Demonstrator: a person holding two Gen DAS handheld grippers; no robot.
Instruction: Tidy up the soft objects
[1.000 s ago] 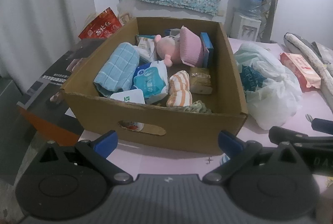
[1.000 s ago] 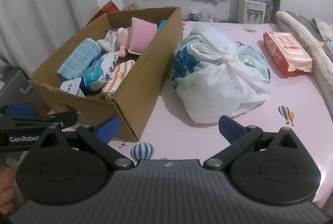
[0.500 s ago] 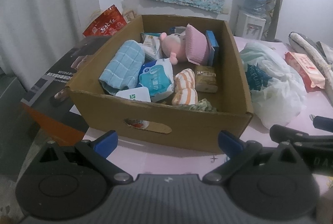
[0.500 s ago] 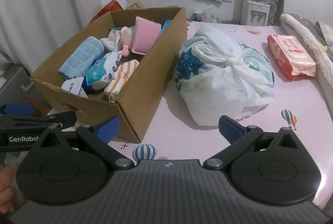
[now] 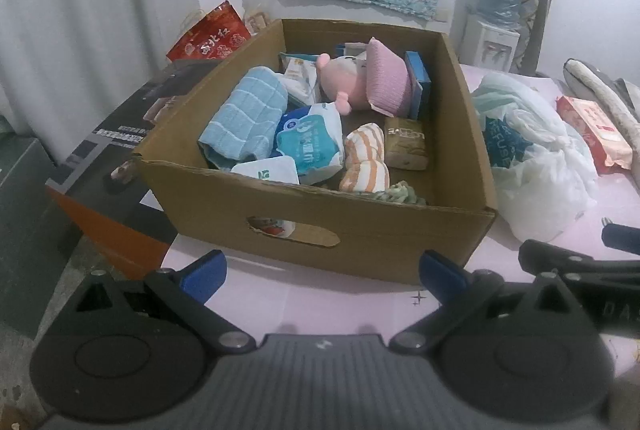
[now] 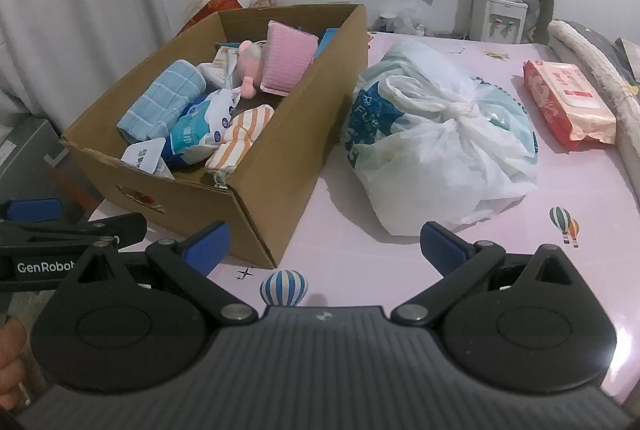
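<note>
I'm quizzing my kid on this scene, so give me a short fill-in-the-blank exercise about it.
1. The pink plush toy lies inside the ____.
2. The tied white bag sits on the box's ____ side.
3. The jaws of both grippers, left and right, stand ____.
4. The table cover is printed with hot-air ____.

Missing words: box; right; open; balloons

On the tabletop (image 6: 400,262): box (image 5: 320,226) at left, tied bag (image 6: 440,150) just right of it, wipes pack (image 6: 568,102) farther right. In the box: towel (image 5: 244,118) left, plush (image 5: 344,82) and cushion (image 5: 388,78) behind, pouch (image 5: 308,146) middle.
</note>
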